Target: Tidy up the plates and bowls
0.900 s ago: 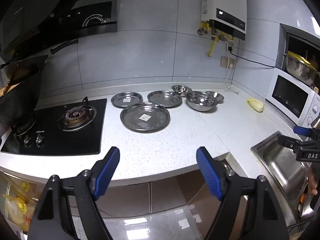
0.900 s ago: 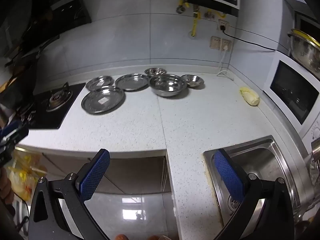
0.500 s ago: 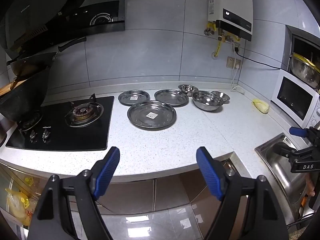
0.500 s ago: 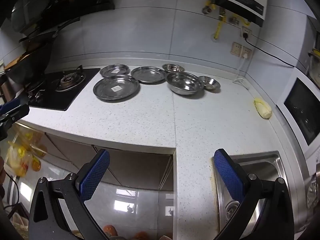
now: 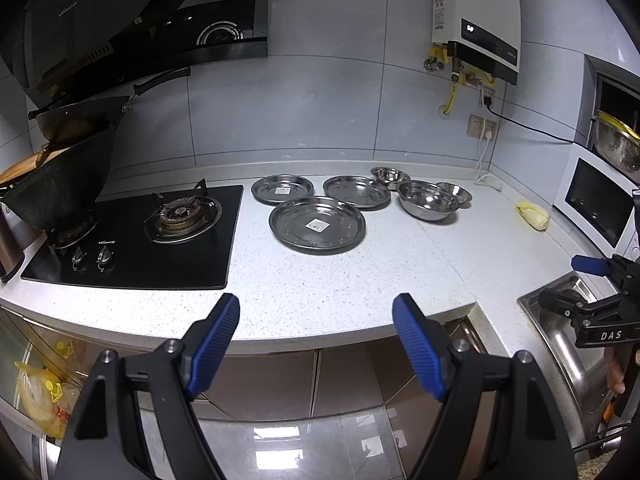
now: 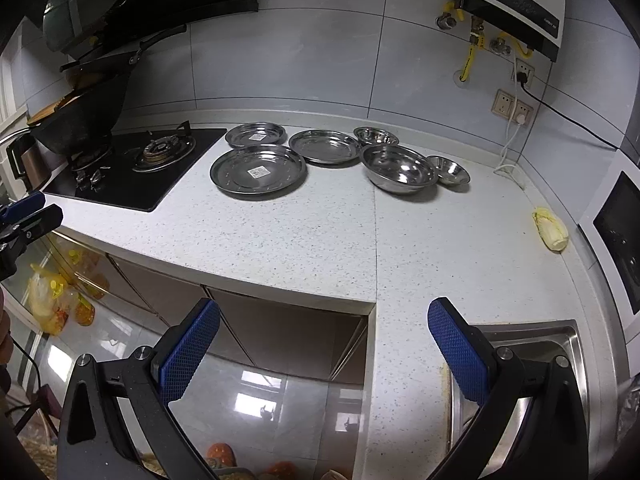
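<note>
Claws both gaping wide and gripping nothing, left gripper and right gripper hovering short of the countertop, steel plates and bowls sitting clustered beside the stove, well apart from either.

Both wrist cameras look down and forward from off the surface's front edge, well back from the steel plates; the right sits nearer the sink, apparently higher.

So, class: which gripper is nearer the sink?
Right. The right gripper hangs at the sink's near corner; the left gripper is further along the counter, toward the stove.
</note>
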### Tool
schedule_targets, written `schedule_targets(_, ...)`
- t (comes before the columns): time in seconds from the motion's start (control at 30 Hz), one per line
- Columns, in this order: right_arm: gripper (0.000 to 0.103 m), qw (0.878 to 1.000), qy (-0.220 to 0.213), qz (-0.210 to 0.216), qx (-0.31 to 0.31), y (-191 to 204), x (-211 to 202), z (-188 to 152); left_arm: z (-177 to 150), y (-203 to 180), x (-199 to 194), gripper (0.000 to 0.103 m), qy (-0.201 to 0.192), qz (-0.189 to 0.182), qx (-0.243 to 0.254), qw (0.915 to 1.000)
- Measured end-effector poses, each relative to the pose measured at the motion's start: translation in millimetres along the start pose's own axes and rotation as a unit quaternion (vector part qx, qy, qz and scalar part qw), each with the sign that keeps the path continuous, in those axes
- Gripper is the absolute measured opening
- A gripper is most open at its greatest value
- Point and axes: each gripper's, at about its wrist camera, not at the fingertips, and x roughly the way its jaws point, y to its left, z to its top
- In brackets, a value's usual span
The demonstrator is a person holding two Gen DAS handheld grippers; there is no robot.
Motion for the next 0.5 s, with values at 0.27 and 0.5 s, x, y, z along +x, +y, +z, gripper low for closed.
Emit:
schedule_targets(0.27, 0.102, 1.0, -0.003, 0.002, 0.025, -7.1, -0.9, -1.2, 2.3, -8.8, 4.9, 0.078, -0.002, -0.017, 0.007, 0.9998)
schedule_targets(0.5, 0.102, 0.999, -0.011, -0.011, 0.039, -16.0, -7.2, -2.8, 4.8, -16.7, 11.8, 0.078, 0.001, -0.032, 0.017, 0.9994)
